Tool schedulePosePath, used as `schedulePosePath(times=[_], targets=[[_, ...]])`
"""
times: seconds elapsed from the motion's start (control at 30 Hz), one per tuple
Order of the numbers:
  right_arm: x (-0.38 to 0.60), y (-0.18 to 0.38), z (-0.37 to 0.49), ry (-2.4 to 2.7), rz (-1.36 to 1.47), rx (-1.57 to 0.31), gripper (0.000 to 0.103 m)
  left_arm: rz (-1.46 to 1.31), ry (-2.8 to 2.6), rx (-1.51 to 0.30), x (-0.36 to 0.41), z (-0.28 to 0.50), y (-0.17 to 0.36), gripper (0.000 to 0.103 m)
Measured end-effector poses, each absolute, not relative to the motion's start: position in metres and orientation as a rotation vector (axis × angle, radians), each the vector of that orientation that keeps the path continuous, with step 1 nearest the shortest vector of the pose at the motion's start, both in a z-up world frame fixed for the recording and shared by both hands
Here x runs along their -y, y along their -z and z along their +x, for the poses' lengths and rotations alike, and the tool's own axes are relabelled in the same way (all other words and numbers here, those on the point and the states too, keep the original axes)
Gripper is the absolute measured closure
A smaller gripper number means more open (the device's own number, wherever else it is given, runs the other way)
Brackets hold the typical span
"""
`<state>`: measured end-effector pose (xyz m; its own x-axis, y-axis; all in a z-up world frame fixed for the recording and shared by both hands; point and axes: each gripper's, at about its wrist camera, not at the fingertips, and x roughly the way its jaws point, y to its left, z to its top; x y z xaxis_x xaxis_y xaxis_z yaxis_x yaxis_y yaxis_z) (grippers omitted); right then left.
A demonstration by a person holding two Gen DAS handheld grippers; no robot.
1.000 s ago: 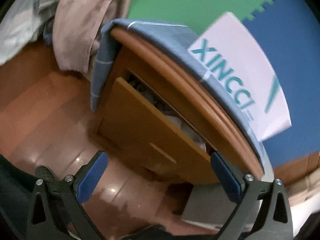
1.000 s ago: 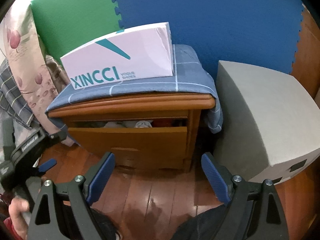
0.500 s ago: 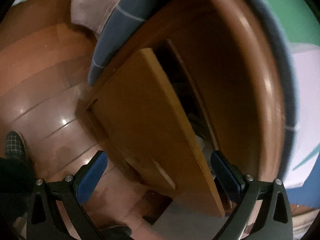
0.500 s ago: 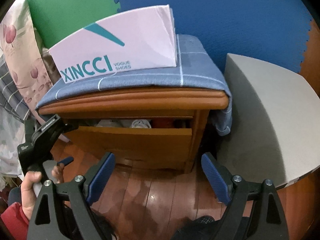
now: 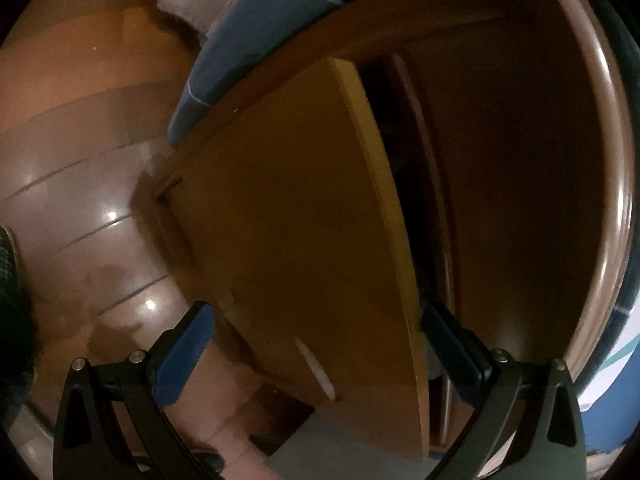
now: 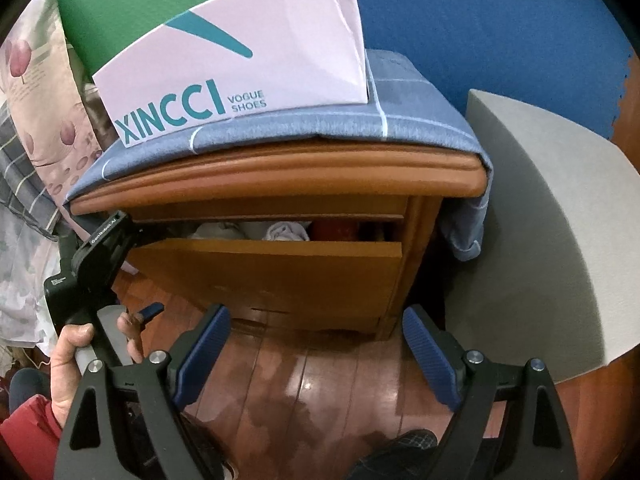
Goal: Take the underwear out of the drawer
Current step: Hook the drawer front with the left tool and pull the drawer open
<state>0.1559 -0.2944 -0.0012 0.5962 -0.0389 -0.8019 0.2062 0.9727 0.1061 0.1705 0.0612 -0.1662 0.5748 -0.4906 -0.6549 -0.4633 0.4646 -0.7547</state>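
A wooden nightstand (image 6: pixel 280 176) has its drawer (image 6: pixel 272 276) pulled out a little. In the gap above the drawer front lie bunched clothes: a pale grey-white piece (image 6: pixel 286 232) and something red (image 6: pixel 340 230); which is underwear I cannot tell. My left gripper (image 5: pixel 316 352) is open and straddles the drawer front (image 5: pixel 304 220), one finger outside it and one at the dark gap behind its top edge. In the right wrist view its black body (image 6: pixel 100 252) sits at the drawer's left corner, held by a hand (image 6: pixel 72 352). My right gripper (image 6: pixel 316 344) is open and empty, low in front of the drawer.
A blue checked cloth (image 6: pixel 420 120) covers the nightstand top, with a pale shoe box (image 6: pixel 240 64) on it. A grey block (image 6: pixel 540 240) stands close on the right. Patterned bedding (image 6: pixel 36 128) hangs at the left. The wooden floor (image 6: pixel 304 384) lies below, with a foot (image 6: pixel 404 440) near.
My left gripper has moved in close to the drawer front and now straddles its top edge. The right gripper has come nearer to the nightstand. The drawer stays open by the same amount.
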Motion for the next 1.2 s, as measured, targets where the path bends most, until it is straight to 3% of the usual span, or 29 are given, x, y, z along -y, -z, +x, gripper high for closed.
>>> schedulePosePath(times=[0.43, 1.2], targets=[[0.297, 0.012, 0.156, 0.143, 0.211, -0.941, 0.013, -1.327, -0.07, -1.111, -0.061, 0.204, 0.194, 0.0], [0.292, 0.006, 0.154, 0.154, 0.205, -0.943, 0.013, -1.071, -0.146, -1.161, -0.051, 0.211, 0.195, 0.0]])
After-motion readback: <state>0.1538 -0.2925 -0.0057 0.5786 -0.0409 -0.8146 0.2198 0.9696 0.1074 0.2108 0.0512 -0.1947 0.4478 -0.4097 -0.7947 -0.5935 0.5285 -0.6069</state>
